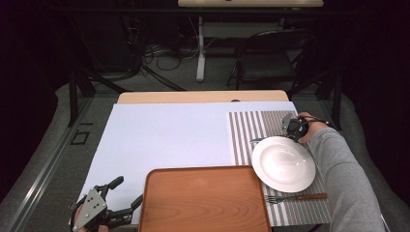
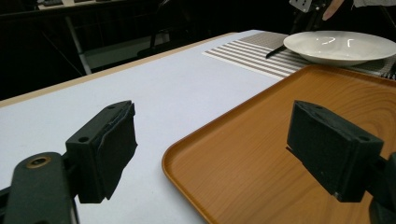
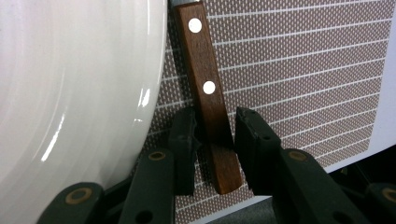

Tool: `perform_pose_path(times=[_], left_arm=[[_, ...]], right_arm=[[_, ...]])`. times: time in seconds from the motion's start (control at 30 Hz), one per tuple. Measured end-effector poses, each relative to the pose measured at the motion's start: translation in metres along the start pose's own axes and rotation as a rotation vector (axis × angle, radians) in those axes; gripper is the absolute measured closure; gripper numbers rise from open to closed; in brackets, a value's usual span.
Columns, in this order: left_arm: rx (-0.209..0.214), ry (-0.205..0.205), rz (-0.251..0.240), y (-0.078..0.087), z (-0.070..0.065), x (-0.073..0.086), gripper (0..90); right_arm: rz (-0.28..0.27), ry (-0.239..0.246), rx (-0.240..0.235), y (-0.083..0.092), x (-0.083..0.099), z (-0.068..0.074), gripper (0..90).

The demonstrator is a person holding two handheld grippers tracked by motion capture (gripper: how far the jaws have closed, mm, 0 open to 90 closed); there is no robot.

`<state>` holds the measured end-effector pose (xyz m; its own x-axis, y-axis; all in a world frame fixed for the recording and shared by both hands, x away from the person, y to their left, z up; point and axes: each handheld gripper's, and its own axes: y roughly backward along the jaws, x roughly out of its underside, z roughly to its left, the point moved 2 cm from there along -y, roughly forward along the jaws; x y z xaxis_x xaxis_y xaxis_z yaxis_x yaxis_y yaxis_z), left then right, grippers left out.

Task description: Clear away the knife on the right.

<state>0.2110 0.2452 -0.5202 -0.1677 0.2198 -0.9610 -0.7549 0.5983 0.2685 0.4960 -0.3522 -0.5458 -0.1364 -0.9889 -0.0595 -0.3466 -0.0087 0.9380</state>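
The knife handle [image 3: 209,100] lies on the striped mat [image 3: 303,70] between the right gripper's [image 3: 215,140] fingers [image 3: 184,140], beside the plate [image 3: 70,93]; they are released, not yet pressing.

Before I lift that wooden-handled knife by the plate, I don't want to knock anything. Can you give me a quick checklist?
1. Knife handle sits between the right gripper's jaws: ok.
2. Pads pressing firmly on the handle: cannot tell.
3. Handle clear of the plate: not ok, it lies right against the rim.
4. Placemat flat under the knife: ok.
5. Tray has free room: ok.
6. Left gripper open, holding nothing: ok.
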Motion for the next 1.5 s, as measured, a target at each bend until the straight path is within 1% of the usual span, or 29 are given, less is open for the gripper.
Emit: perform_pose_path(times=[0.1, 0.2, 0.23, 0.3, 0.37, 0.6, 0.77, 1.0, 1.17, 1.3, 1.33, 1.37, 1.47, 1.5], left_arm=[[0.001, 0.001, 0.0, 0.0, 0.0, 0.0001, 15.8], [0.001, 0.001, 0.0, 0.0, 0.0002, 0.0002, 15.8], [0.001, 0.0, 0.0, 0.0, 0.0003, 0.0001, 15.8], [0.001, 0.0, 0.0, -0.0001, 0.0002, 0.0002, 15.8], [0.002, 0.0, 0.001, -0.0001, 0.0002, 0.0002, 15.8], [0.002, 0.005, 0.001, -0.0005, 0.0002, 0.0004, 15.8], [-0.002, 0.007, 0.0, -0.0007, 0.0008, 0.0005, 15.8], [-0.006, 0.015, -0.003, -0.0006, 0.0013, 0.0007, 15.8], [-0.005, 0.01, -0.002, -0.0006, 0.0014, 0.0005, 15.8], [-0.005, 0.01, -0.002, -0.0007, 0.0014, 0.0006, 15.8], [-0.006, 0.01, -0.002, -0.0008, 0.0015, 0.0006, 15.8], [-0.006, 0.01, -0.001, -0.0009, 0.0015, 0.0005, 15.8], [-0.005, 0.01, 0.0, -0.0012, 0.0016, 0.0007, 15.8], [-0.004, 0.01, 0.001, -0.0014, 0.0015, 0.0007, 15.8]], right_arm=[[-0.013, 0.007, 0.001, -0.0012, -0.0005, 0.0002, 69.7], [-0.006, 0.008, -0.001, -0.0007, -0.0005, 0.0003, 69.9], [0.003, 0.017, -0.004, -0.0001, -0.0009, -0.0004, 70.0], [0.005, 0.008, -0.004, 0.0, -0.0007, 0.0004, 70.3], [0.001, 0.022, -0.001, -0.0002, -0.0008, 0.0001, 70.9], [0.003, 0.028, -0.011, -0.0004, -0.0011, 0.0012, 74.8], [0.008, 0.033, -0.01, 0.0001, -0.0012, 0.0015, 75.1], [-0.002, 0.024, -0.001, -0.0001, -0.0008, 0.002, 75.9], [0.01, 0.033, -0.002, 0.0006, -0.0014, 0.0017, 75.9], [0.005, 0.031, 0.002, 0.0004, -0.0013, 0.0022, 75.9], [0.007, 0.021, 0.001, 0.0005, -0.001, 0.0031, 75.9], [-0.005, 0.021, 0.006, -0.0003, -0.0009, 0.0033, 75.9], [-0.009, 0.018, 0.006, -0.0004, -0.0007, 0.0035, 75.9], [-0.011, 0.026, 0.006, -0.0003, -0.0008, 0.003, 76.0]])
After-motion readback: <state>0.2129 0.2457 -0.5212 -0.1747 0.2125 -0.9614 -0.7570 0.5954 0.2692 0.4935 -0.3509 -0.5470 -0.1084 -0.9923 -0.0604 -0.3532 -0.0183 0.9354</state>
